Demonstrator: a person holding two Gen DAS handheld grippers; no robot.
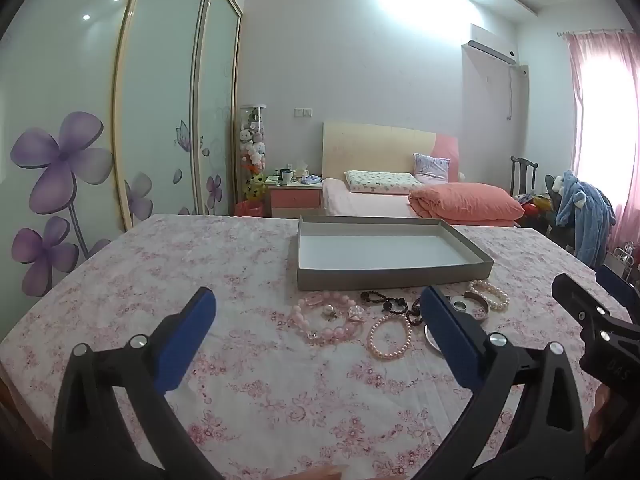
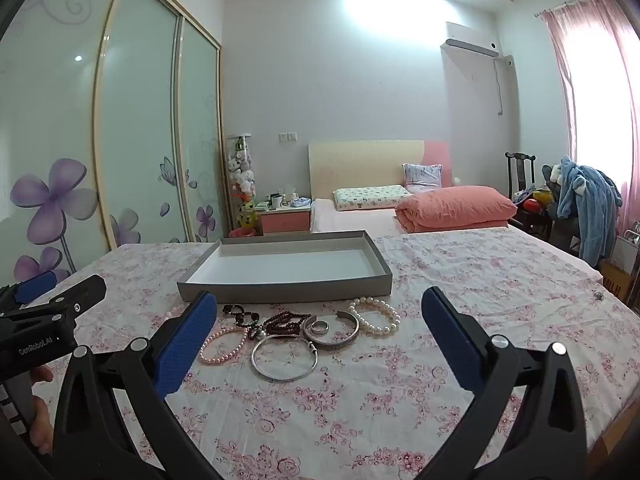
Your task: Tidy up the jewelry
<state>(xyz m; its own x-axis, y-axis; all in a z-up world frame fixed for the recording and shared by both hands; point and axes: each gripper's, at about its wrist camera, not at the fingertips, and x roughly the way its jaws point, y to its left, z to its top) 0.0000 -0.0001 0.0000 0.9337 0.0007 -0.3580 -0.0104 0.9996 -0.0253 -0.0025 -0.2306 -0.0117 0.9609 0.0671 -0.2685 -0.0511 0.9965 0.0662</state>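
Note:
A shallow grey tray (image 1: 394, 274) (image 2: 280, 292) with a white inside stands empty on the floral tablecloth. In front of it lies jewelry: a pink bead necklace (image 1: 320, 322), a dark bead string (image 1: 384, 302) (image 2: 280, 320), a pink pearl bracelet (image 1: 390, 336) (image 2: 222, 346), a white pearl bracelet (image 1: 490, 294) (image 2: 376, 316), a silver bangle (image 2: 285, 358), a silver cuff (image 2: 332, 334) with a ring (image 2: 320, 327) inside. My left gripper (image 1: 320, 310) is open above the near side of the jewelry. My right gripper (image 2: 320, 312) is open, also just short of it.
The table's floral cloth (image 2: 480, 280) stretches to the right, with a small metal piece (image 2: 599, 295) near its far right edge. Behind are a bed, a nightstand, a wardrobe with sliding doors and a chair with clothes.

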